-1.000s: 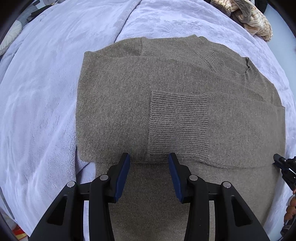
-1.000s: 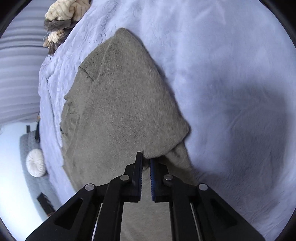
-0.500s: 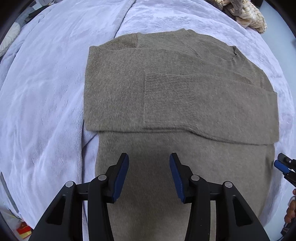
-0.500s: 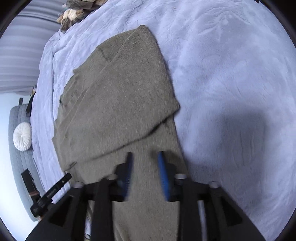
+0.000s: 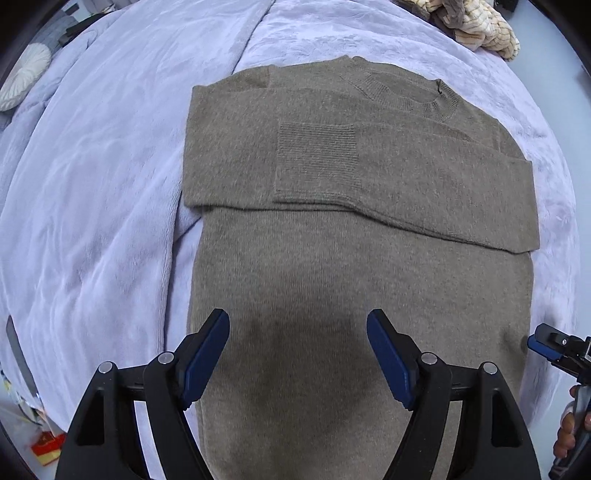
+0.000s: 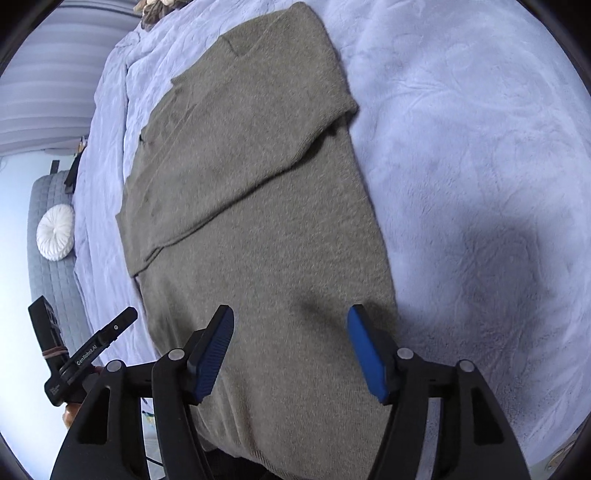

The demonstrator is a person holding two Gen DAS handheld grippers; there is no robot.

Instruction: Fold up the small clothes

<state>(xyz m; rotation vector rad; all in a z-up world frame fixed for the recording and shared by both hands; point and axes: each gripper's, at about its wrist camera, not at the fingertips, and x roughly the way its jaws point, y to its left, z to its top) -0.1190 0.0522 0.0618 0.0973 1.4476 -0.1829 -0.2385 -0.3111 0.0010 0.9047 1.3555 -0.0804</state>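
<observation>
**Ana:** Here we are over the bed (image 5: pixel 92 192), all pale lilac plush, and the grey-brown sweater (image 5: pixel 351 266) is spread flat across it, neckline at the far end.

**Ben:** Both sleeves are folded in across the chest, Ana. From the left wrist view the ribbed cuff (image 5: pixel 317 158) sits right in the middle, on top of the other sleeve, and the two make a band across the upper body.

**Ana:** And the left claw (image 5: pixel 298 350)?

**Ben:** Spread wide, blue pads well apart, nothing between them. It hangs over the lower body of the sweater, with a dark shadow on the knit right under it.

**Ana:** The right claw (image 6: pixel 291 349) is just the same: fingers wide apart, gripping nothing, over the lower part of the sweater near its edge. Whether the pads touch the cloth, I cannot tell.

**Ben:** Each claw catches the other, too. The right one pokes in at the lower right of the left view, and the left one shows at the lower left of the right view.

**Ana:** Off at the far end of the bed lies a heap of cream and brown clothes (image 5: pixel 476 26), well apart from the sweater.

**Ben:** And a round white cushion (image 6: pixel 55 238) rests on a grey quilted seat (image 6: pixel 48 288) beside the bed.
</observation>
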